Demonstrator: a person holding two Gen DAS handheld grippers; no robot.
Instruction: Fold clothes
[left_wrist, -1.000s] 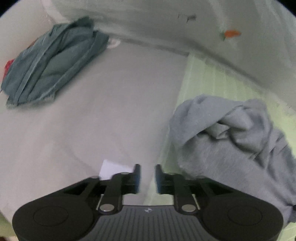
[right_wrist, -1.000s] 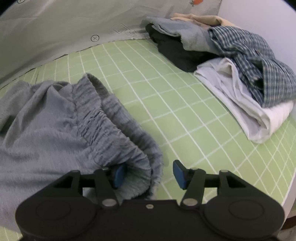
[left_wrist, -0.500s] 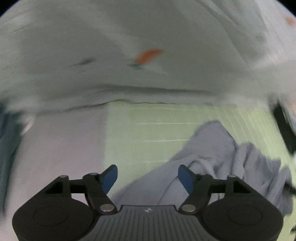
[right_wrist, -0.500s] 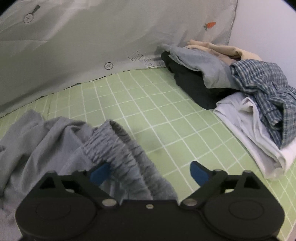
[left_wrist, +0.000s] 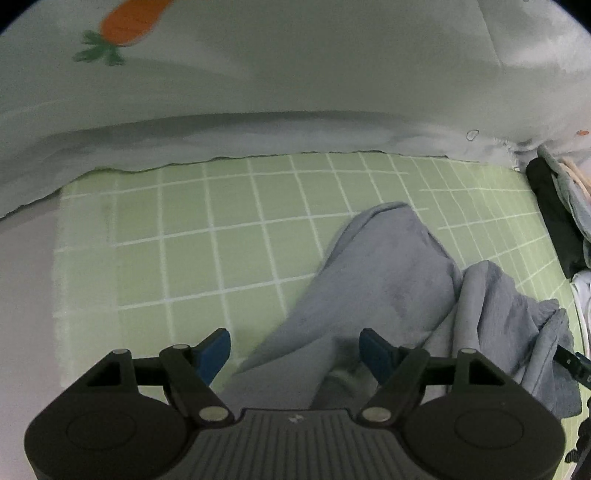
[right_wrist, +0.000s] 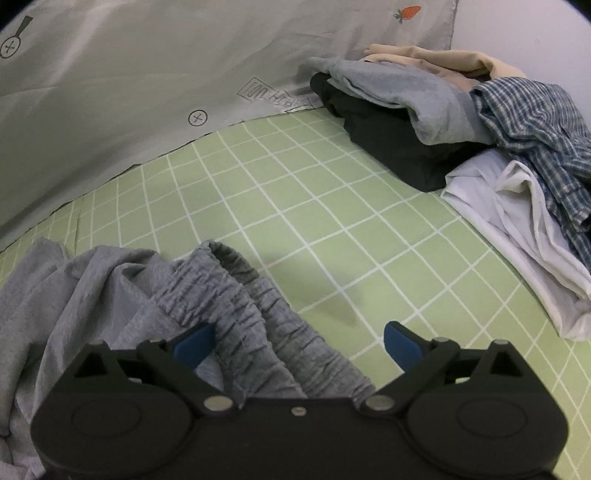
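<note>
Waistband (right_wrist: 258, 314) of grey trousers (left_wrist: 373, 280), crumpled mid-mat (right_wrist: 332, 206), sits between right gripper (right_wrist: 299, 341) fingers, spread, unclenched. Left gripper (left_wrist: 295, 349) likewise released over a leg. Close on the elastic edges only, then lift and pull flat, clear of the pile (right_wrist: 480, 122).

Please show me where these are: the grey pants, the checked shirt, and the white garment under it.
grey pants (right_wrist: 236, 295): right wrist view, on the gathered waistband.
checked shirt (right_wrist: 532, 122): right wrist view, on its crumpled upper part.
white garment (right_wrist: 517, 218): right wrist view, on its top fold.
</note>
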